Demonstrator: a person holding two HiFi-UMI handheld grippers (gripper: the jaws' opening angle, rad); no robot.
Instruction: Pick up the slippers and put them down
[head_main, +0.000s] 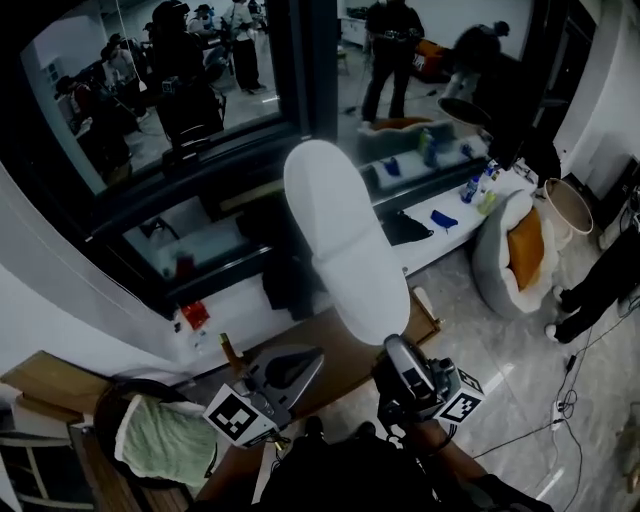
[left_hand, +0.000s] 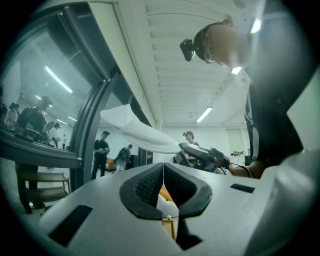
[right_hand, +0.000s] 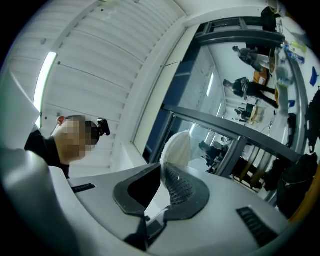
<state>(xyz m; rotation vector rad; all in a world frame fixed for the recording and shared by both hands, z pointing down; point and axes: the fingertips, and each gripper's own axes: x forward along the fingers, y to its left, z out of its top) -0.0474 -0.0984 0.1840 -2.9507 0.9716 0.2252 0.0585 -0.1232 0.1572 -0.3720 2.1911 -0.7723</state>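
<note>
A white slipper (head_main: 345, 240) is held up on end in the middle of the head view, its long sole running from upper centre down to the right gripper (head_main: 393, 345) at lower centre. In the right gripper view, the jaws pinch the slipper's thin edge between them. The left gripper (head_main: 312, 358) sits at the lower left of the head view, apart from the slipper. Its own view shows its jaws pressed together with nothing between them, and the slipper beyond them in mid-frame. A green towel (head_main: 160, 440) lies at the lower left corner, and an orange cushion (head_main: 525, 248) is at the right.
</note>
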